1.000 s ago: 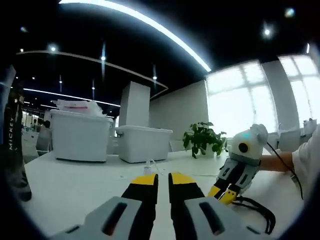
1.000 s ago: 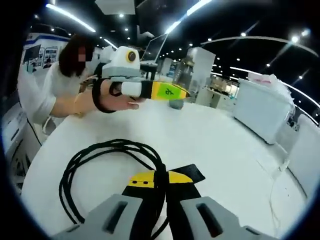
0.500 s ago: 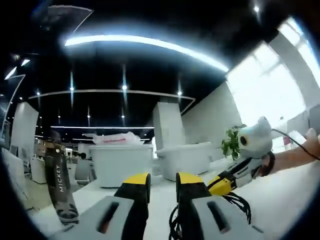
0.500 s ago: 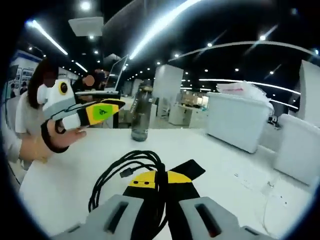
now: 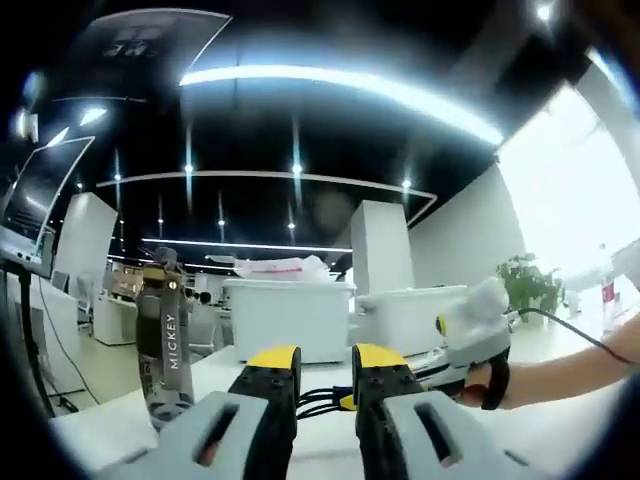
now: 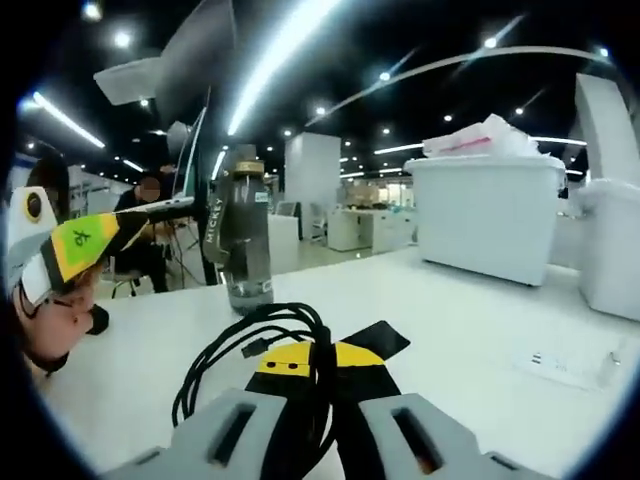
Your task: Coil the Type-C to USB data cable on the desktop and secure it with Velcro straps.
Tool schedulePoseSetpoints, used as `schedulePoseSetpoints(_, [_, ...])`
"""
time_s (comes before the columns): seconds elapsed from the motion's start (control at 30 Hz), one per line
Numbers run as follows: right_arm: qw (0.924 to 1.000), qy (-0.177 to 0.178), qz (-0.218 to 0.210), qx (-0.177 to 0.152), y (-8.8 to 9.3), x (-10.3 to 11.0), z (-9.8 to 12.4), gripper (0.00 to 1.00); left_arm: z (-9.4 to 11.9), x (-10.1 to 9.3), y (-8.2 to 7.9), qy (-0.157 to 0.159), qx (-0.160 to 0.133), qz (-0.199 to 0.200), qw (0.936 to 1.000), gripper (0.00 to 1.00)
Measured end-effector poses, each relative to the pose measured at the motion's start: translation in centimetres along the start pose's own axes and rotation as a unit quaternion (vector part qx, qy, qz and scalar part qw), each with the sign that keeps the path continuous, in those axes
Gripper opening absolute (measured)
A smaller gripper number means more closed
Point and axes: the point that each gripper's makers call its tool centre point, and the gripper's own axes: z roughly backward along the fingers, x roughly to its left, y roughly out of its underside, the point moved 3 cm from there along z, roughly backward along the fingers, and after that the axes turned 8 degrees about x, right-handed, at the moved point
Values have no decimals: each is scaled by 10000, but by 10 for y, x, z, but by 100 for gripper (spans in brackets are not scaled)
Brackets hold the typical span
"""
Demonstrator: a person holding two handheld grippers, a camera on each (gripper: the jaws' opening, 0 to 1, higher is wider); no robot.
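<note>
Above the open white desktop [image 6: 480, 320], right gripper [image 6: 322, 362] clenches the coiled cable [image 6: 250, 345]; left gripper [image 5: 325, 362] released.

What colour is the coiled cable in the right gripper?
Black; the cable shows best in the right gripper view.

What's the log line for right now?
right gripper: shut on coiled black cable, Velcro strap at jaws | left gripper: open, holding nothing | bottle: upright on desk

The white surface [image 6: 480, 300] carried a dark water bottle [image 6: 240, 235], two white storage bins [image 6: 490, 215] toward its far edge, and a small white plug [image 6: 575, 362].
</note>
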Motion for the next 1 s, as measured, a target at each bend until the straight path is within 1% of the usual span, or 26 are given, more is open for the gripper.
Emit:
schedulePoseSetpoints(0.1, [9998, 83, -148, 89, 2, -1, -12, 7, -2, 0, 3, -7, 68, -69, 10000, 21])
schedulePoseSetpoints(0.2, [9996, 154, -179, 137, 3, -4, -15, 10, -3, -3, 4, 14, 117, -168, 9998, 21])
schedulePoseSetpoints(0.27, [9996, 181, -225, -11, -1, -7, -12, 10, -4, 0, 4, 2, 130, -226, 9997, 21])
schedulePoseSetpoints(0.33, [9991, 144, -374, -157, -6, -9, -5, 12, -4, 2, 2, 2, 122, -249, 9996, 21])
schedulePoseSetpoints(0.4, [9989, 188, -407, -155, -9, -14, 2, 13, -3, 0, 3, 11, 127, -265, 9996, 21])
schedulePoseSetpoints(0.53, [9990, 274, -300, -169, -8, -22, 24, 13, -2, -3, 6, 2, 176, -241, 9996, 21])
schedulePoseSetpoints(0.63, [9986, 395, -269, -216, -3, -29, 46, 13, -4, -3, 10, 7, 244, -209, 9995, 21])
schedulePoseSetpoints(0.7, [9981, 528, -225, -239, 3, -35, 65, 13, -4, -3, 13, 4, 277, -208, 9994, 21])
schedulePoseSetpoints(0.73, [9979, 554, -224, -253, 5, -37, 71, 13, -4, -4, 14, 3, 289, -211, 9994, 21])
schedulePoseSetpoints(0.77, [9974, 616, -264, -280, 8, -40, 84, 13, -4, -5, 16, 24, 320, -203, 9993, 21])
schedulePoseSetpoints(0.87, [9960, 704, -410, -371, 15, -47, 115, 13, -4, -9, 20, 122, 384, -136, 9991, 21])
schedulePoseSetpoints(0.93, [9949, 738, -516, -454, 17, -50, 133, 13, -4, -15, 24, 240, 448, -85, 9987, 21])
schedulePoseSetpoints(0.97, [9942, 745, -596, -489, 20, -51, 145, 13, -4, -21, 27, 357, 538, 111, 9978, 21])
schedulePoseSetpoints(1.0, [9940, 741, -631, -495, 23, -51, 156, 13, -3, -26, 27, 452, 542, 199, 9973, 21])
